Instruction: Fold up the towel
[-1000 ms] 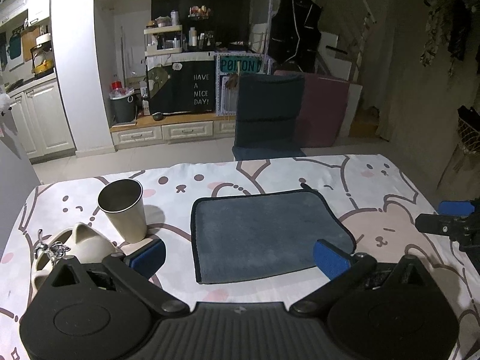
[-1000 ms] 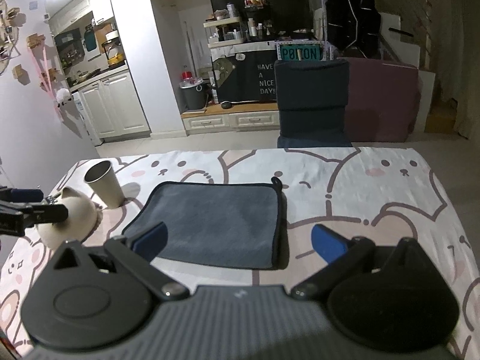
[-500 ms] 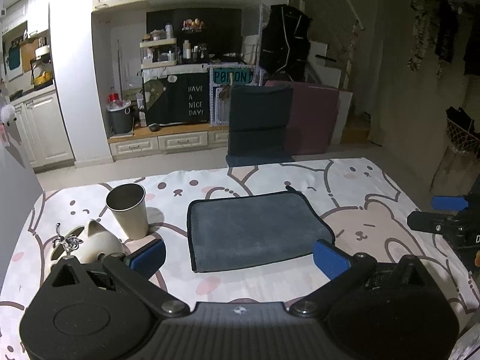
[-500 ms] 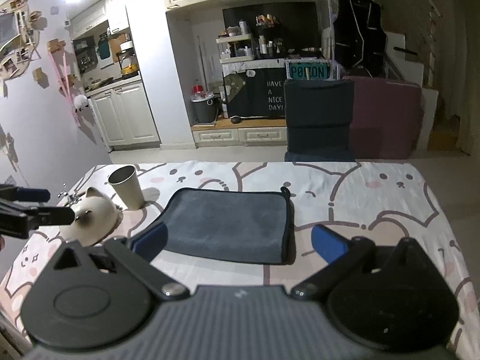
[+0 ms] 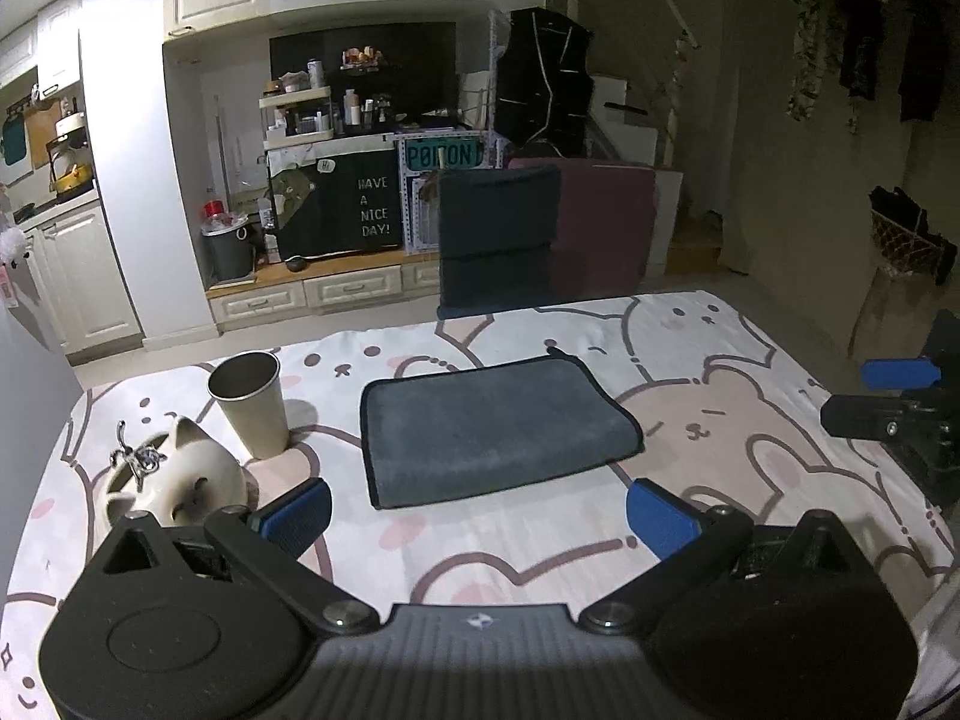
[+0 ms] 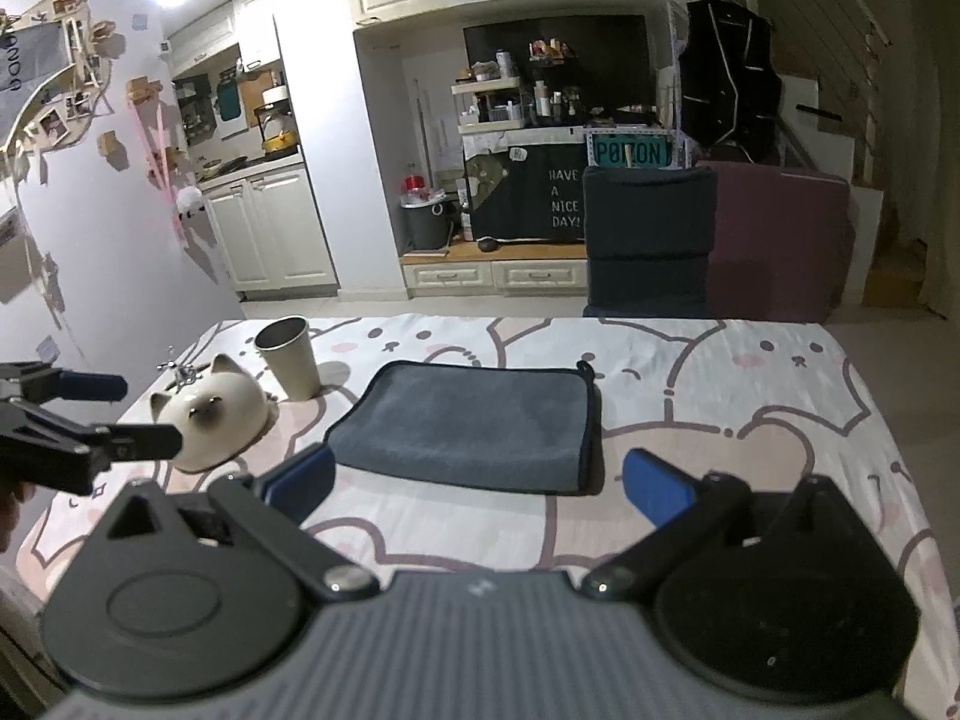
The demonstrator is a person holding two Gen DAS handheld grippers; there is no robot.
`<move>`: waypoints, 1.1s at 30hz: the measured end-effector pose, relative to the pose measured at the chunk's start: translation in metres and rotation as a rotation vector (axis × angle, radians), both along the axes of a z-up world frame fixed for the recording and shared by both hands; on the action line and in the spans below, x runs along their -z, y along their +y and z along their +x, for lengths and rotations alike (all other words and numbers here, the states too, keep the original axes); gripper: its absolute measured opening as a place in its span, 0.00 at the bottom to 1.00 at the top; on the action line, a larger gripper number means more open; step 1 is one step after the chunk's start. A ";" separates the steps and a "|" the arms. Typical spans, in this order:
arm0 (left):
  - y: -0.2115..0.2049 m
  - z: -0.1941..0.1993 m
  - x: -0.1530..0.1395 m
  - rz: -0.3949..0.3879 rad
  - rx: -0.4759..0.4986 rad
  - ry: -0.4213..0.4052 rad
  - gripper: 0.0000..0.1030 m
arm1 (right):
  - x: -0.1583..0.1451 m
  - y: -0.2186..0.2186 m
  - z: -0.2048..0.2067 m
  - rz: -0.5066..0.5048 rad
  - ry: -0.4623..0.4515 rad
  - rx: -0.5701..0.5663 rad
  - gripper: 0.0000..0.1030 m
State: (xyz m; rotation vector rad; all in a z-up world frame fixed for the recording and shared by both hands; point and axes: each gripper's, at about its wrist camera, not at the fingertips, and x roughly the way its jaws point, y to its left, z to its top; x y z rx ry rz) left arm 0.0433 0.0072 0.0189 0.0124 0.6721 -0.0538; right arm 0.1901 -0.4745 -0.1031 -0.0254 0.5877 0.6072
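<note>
- On the left of the cartoon-print tablecloth (image 5: 750,420): cat-shaped ceramic dish (image 5: 180,474), then metal cup (image 5: 249,402).
- In the middle: grey towel (image 5: 492,426), folded flat.
- Left gripper (image 5: 477,516) spread wide, empty, short of the towel.
- Right gripper (image 6: 477,480) likewise parted, grasping nothing.

Bunny-print table (image 5: 750,420): folded towel (image 5: 492,429), cup (image 5: 249,402), cat-shaped, probably ceramic bowl (image 5: 180,480).

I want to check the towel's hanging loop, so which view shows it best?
The right wrist view: the loop stands out at the far right corner of the folded towel, against the pale tablecloth. The left wrist view shows only a small dark nub there.
</note>
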 end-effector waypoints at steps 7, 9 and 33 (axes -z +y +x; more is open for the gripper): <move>-0.005 -0.022 0.003 -0.008 0.026 -0.013 1.00 | 0.004 0.002 -0.018 -0.018 -0.018 -0.039 1.00; -0.005 -0.027 0.004 -0.014 0.032 -0.013 1.00 | 0.007 0.002 -0.024 -0.017 -0.024 -0.044 1.00; -0.006 -0.055 0.029 -0.034 0.039 0.023 1.00 | 0.024 -0.005 -0.050 -0.066 0.014 -0.073 1.00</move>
